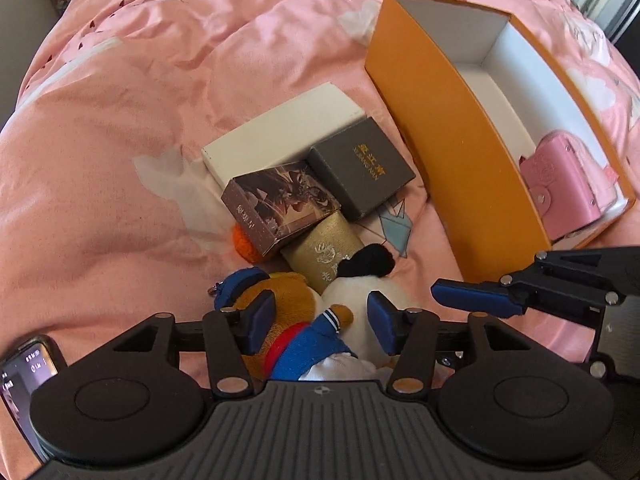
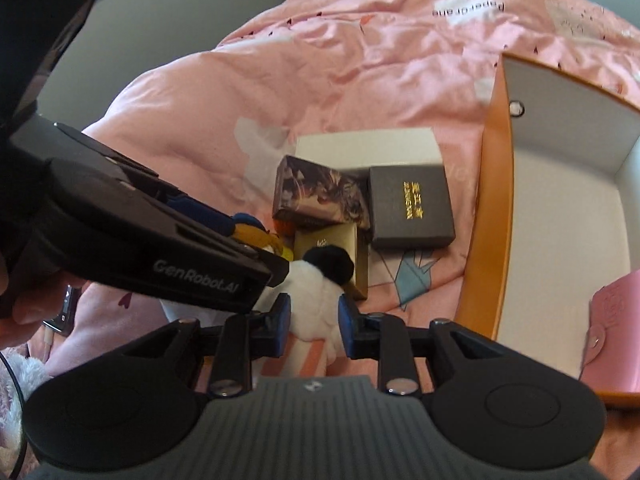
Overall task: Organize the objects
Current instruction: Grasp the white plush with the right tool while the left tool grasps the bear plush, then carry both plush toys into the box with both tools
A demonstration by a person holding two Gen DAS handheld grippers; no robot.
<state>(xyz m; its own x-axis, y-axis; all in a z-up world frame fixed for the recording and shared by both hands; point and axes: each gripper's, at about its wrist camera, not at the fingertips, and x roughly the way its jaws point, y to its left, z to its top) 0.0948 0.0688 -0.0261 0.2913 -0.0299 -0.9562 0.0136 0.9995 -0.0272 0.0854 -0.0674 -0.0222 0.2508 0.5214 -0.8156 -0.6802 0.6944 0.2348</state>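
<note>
**Two plush toys between two sets of jaws, orange box off to the right**

Here, in the left wrist view, the left hand-held gripper (image 1: 320,322) stood open low in the frame, its blue pads apart on either side of the brown plush bear (image 1: 280,320) in the blue jacket, not visibly pressing it. The bear lay at bottom centre on the pink bed (image 1: 120,140), its body running up and left from the jaws. Just to its right sat the white plush toy (image 1: 360,292) with a black tuft. The orange box (image 1: 452,140) lay to the upper right, its long axis slanting from top centre down to the right edge, with a pink wallet (image 1: 568,176) at its lower end. The right hand-held gripper (image 1: 476,296) came in from the right edge, nearer the box.

Then, in the right wrist view, the right hand-held gripper (image 2: 314,322) had narrowed its jaws about the white plush toy (image 2: 316,292) at lower centre; the pads looked to be against the fur, though I could not tell how firmly. The orange box (image 2: 492,208) filled the right side, so the carry would likely run rightward. A gray box (image 2: 408,208), a patterned box (image 2: 320,196) and a gold box (image 2: 332,244) lay above the toy.
</note>
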